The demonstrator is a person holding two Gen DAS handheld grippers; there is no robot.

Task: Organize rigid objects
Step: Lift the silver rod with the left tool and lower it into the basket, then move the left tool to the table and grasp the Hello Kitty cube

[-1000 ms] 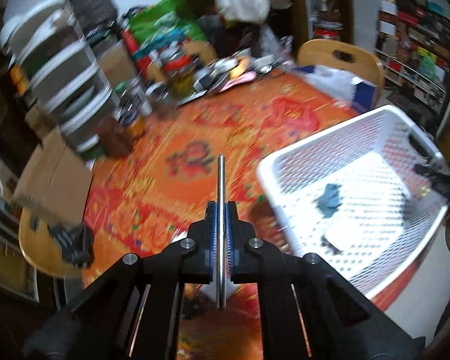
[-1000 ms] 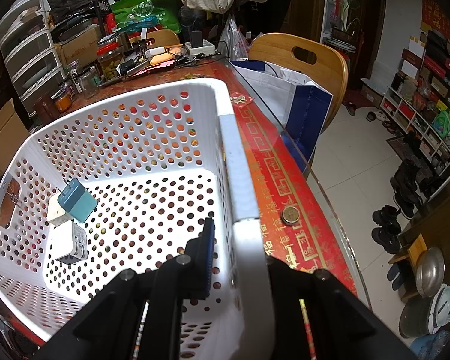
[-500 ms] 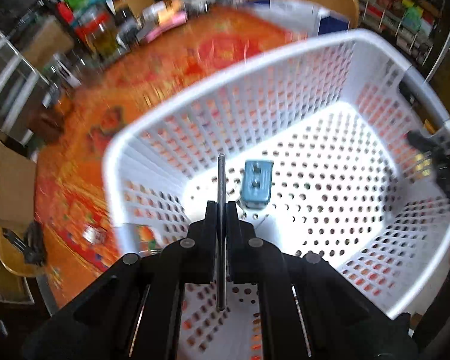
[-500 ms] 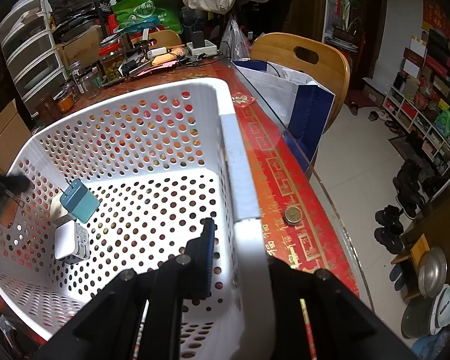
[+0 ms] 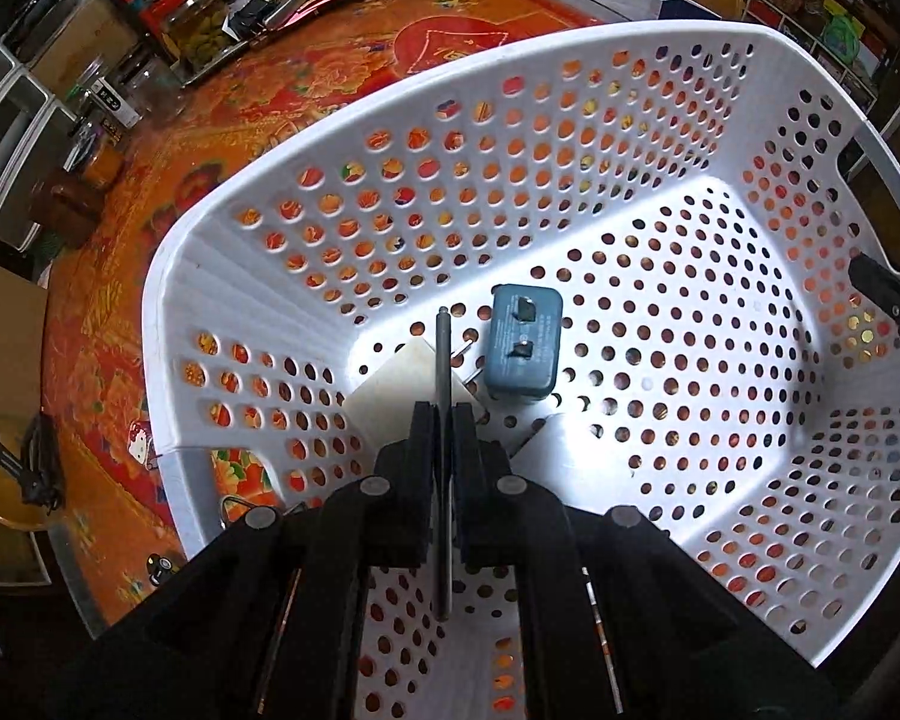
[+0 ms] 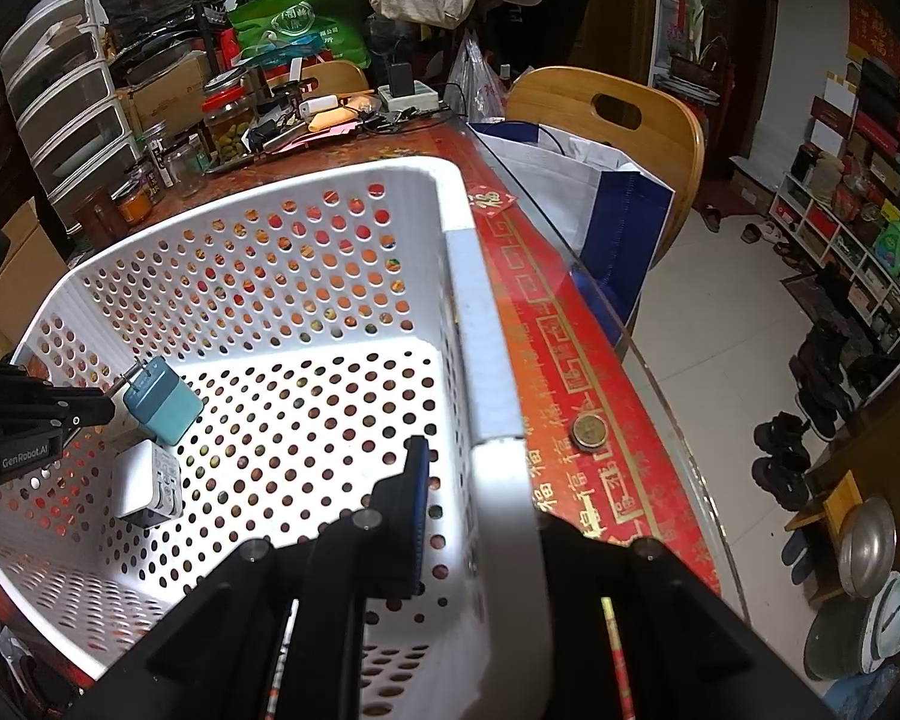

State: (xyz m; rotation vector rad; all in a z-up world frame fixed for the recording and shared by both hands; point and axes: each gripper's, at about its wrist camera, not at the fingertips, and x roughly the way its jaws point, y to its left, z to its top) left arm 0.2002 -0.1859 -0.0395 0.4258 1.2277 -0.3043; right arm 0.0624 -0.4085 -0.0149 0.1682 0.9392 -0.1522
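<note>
**Lowering the rod into the basket**

The left gripper (image 5: 444, 420), clamped on a thin metal rod (image 5: 443, 360), hangs over the white basket (image 5: 168, 300). Best to lower it near the floor before letting go, beside the blue charger (image 5: 525, 345) and white adapter (image 6: 147, 483). The right gripper (image 6: 486, 468) is clamped on the basket's rim, steadying it on the tabletop (image 6: 570, 372).

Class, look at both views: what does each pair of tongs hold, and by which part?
Left tongs: a thin metal rod, near its middle. Right tongs: the white basket, by its rim.
</note>
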